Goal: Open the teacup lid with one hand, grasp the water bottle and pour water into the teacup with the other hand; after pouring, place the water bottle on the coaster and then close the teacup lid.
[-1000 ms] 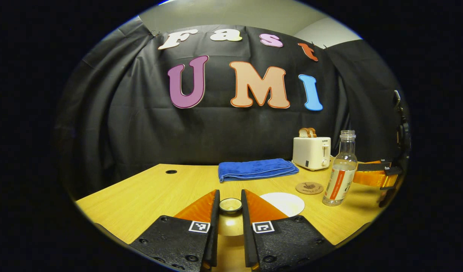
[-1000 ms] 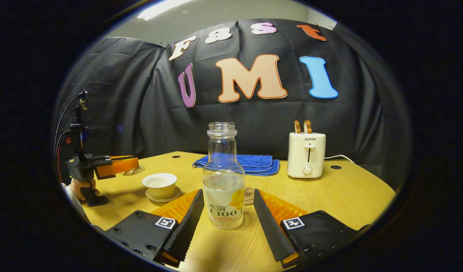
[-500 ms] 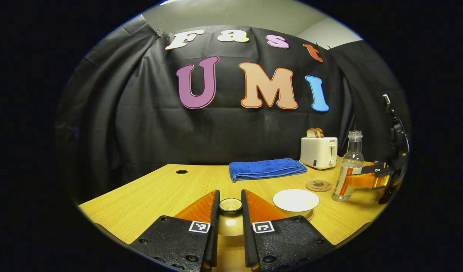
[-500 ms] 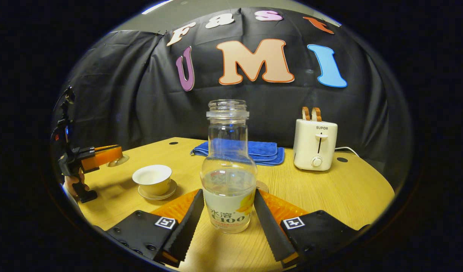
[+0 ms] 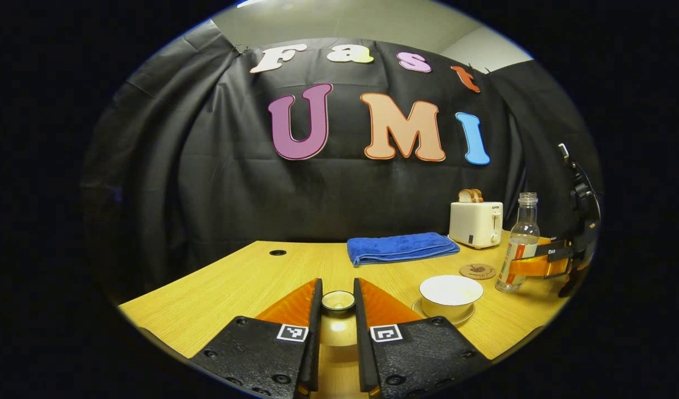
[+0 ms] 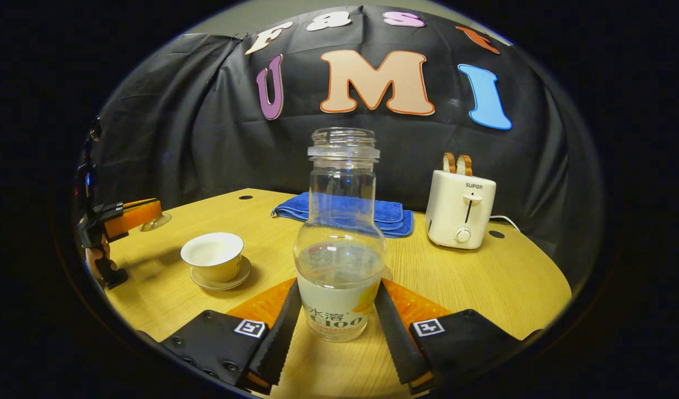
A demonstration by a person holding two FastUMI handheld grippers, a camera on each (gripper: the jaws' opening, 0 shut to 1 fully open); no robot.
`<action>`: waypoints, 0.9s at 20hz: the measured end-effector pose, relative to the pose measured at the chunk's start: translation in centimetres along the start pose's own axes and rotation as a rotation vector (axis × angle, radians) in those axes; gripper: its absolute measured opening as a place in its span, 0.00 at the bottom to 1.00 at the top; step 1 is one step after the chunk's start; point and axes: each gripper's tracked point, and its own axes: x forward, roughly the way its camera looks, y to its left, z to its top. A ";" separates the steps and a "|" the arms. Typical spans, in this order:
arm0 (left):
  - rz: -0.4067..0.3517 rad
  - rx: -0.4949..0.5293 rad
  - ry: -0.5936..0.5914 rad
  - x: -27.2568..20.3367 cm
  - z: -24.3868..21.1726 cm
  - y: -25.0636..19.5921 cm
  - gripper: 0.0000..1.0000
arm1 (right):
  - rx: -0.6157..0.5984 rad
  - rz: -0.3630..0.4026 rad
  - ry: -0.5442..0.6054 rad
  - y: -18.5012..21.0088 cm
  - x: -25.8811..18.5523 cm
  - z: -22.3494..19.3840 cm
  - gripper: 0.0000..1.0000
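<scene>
My left gripper (image 5: 337, 284) is shut on the knob of the teacup lid (image 5: 338, 301), held above the table to the left of the cup. The uncovered white teacup (image 5: 451, 290) stands on its saucer (image 5: 417, 306). In the right gripper view the cup (image 6: 212, 255) is at the left, with the left gripper (image 6: 130, 217) and lid (image 6: 154, 223) beyond it. The clear, uncapped water bottle (image 6: 339, 266), partly filled, stands upright with my right gripper (image 6: 338, 289) closed against both its sides. A round brown coaster (image 5: 477, 271) lies beside the bottle (image 5: 520, 249).
A folded blue towel (image 5: 401, 247) lies at the back of the wooden table (image 5: 234, 288). A white toaster (image 6: 460, 208) with bread in its slots stands at the back right. A hand (image 6: 96, 257) holds the left gripper's handle.
The right gripper slid forward around the bottle and its fingers narrowed onto it. The left gripper carried the lid further left, away from the cup.
</scene>
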 end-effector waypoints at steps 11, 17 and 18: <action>0.009 0.000 0.000 0.0 0.0 0.5 0.26 | -0.469 -0.127 -0.029 1.1 -0.5 1.0 0.80; 0.010 0.001 0.000 0.0 0.0 0.6 0.26 | -0.691 -0.193 -0.031 1.1 -0.4 2.0 0.80; 0.011 0.001 0.000 -0.1 -0.1 0.6 0.26 | -0.729 -0.202 -0.028 1.0 -0.3 2.2 0.80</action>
